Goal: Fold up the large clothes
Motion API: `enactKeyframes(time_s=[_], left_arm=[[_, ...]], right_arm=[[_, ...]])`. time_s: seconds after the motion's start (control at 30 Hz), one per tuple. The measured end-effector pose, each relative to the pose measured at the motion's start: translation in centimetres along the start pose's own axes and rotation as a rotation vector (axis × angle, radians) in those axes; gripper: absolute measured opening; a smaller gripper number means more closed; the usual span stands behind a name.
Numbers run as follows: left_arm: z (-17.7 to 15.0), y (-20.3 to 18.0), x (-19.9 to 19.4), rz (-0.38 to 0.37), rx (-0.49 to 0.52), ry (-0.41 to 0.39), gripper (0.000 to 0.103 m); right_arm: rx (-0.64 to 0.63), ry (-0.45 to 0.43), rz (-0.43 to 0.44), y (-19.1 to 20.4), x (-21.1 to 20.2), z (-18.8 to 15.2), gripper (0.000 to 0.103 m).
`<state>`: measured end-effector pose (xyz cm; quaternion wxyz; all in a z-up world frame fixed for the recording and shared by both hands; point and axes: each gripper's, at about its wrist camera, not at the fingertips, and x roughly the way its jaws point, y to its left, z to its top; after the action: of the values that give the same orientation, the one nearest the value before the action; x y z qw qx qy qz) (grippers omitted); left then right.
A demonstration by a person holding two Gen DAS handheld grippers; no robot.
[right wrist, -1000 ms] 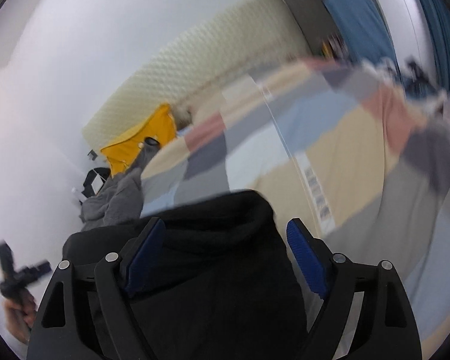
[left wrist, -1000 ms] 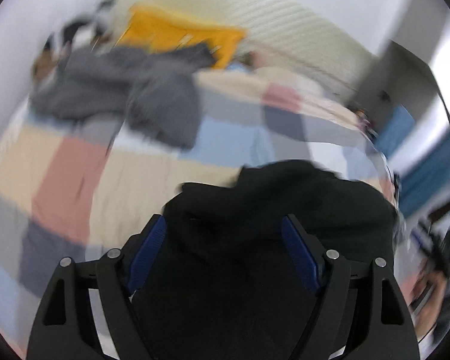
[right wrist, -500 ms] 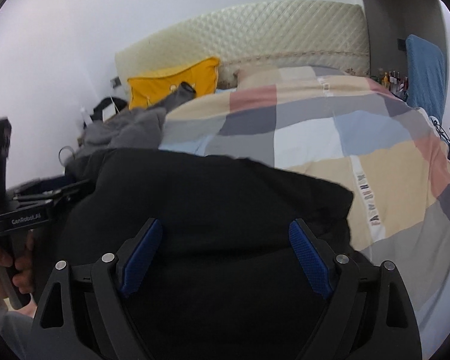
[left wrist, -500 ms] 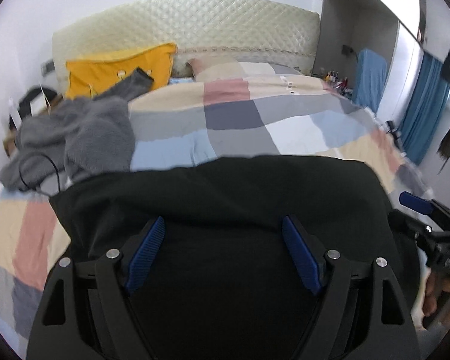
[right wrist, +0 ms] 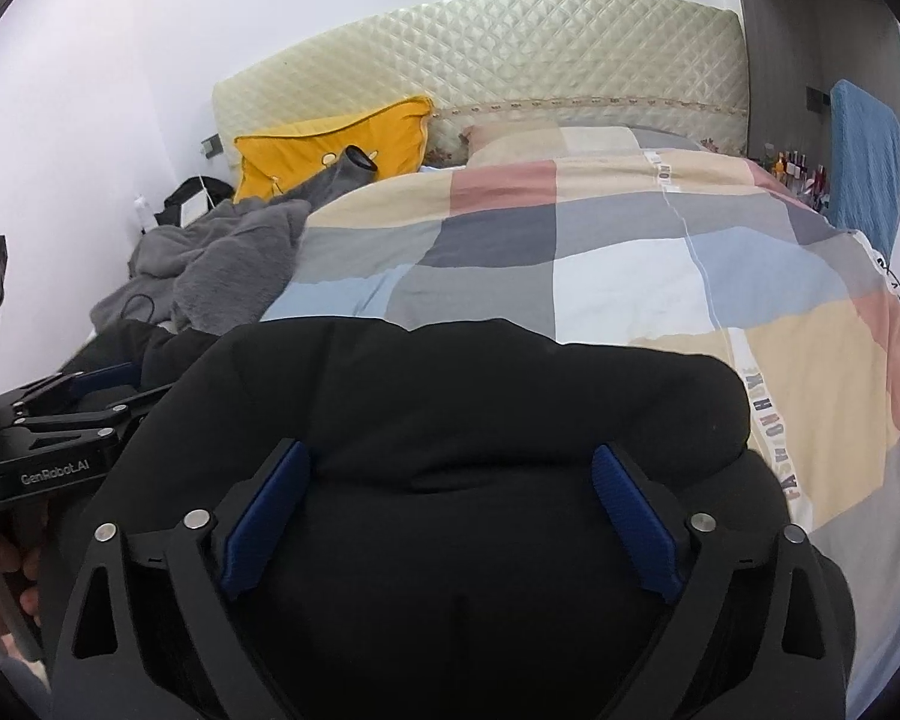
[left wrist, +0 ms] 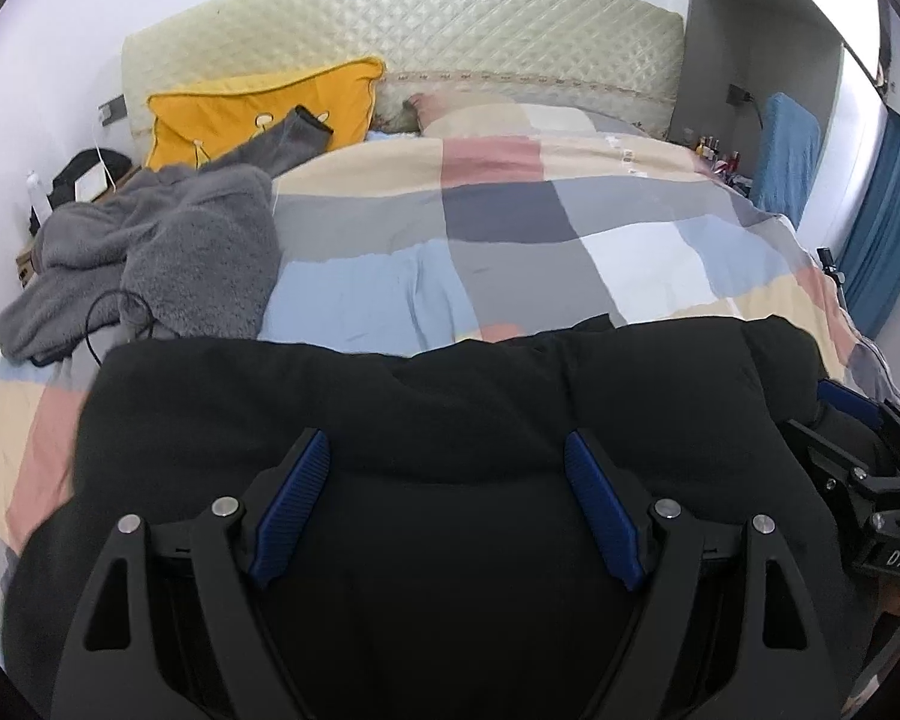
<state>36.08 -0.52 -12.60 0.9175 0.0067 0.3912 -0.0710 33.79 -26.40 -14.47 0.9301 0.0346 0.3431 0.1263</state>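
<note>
- My left claw [left wrist: 447, 513] stands spread over the black garment [left wrist: 450, 408], gripping nothing.
- My right claw [right wrist: 450, 519] is opening, garment between its jaws, its long edge crosswise.

A bed fills the middle of the frame under a patchwork quilt [left wrist: 510, 240] of beige, pink, grey, blue and white blocks. Behind it stands a cream quilted headboard [left wrist: 450, 42]. A yellow cushion [left wrist: 252, 114] leans at upper left. At far right hang a blue towel [left wrist: 789, 156] and a blue curtain [left wrist: 882, 228]; small bottles, perhaps, stand beside the towel.
</note>
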Motion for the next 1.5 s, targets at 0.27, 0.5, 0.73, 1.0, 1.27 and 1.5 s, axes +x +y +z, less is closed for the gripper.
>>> enactKeyframes(time_s=[0.27, 0.5, 0.73, 1.0, 1.27, 1.5], left_arm=[[-0.1, 0.0, 0.0, -0.005, 0.009, 0.018, 0.081], [0.2, 5.6, -4.8, 0.009, -0.070, -0.046, 0.082], [-0.4, 14.7, -5.6, 0.170, -0.241, 0.020, 0.103], [-2.4, 15.4, -1.7, 0.021, -0.286, 0.176, 0.102], [-1.7, 12.0, -2.0, -0.031, -0.234, 0.208, 0.021], [2.1, 13.4, -7.4, -0.045, -0.273, -0.008, 0.003]], right_arm=[[0.048, -0.007, 0.032, -1.1, -1.4, 0.0, 0.096], [0.146, -0.076, -0.036, -5.7, -5.8, 0.5, 0.096], [0.379, 0.027, -0.057, -12.3, -5.7, -1.5, 0.096], [0.400, 0.185, 0.046, -11.7, -1.6, -3.6, 0.097], [0.225, 0.073, -0.007, -8.4, -3.3, -1.3, 0.015], [0.247, -0.142, 0.014, -9.6, -7.6, 3.3, 0.006]])
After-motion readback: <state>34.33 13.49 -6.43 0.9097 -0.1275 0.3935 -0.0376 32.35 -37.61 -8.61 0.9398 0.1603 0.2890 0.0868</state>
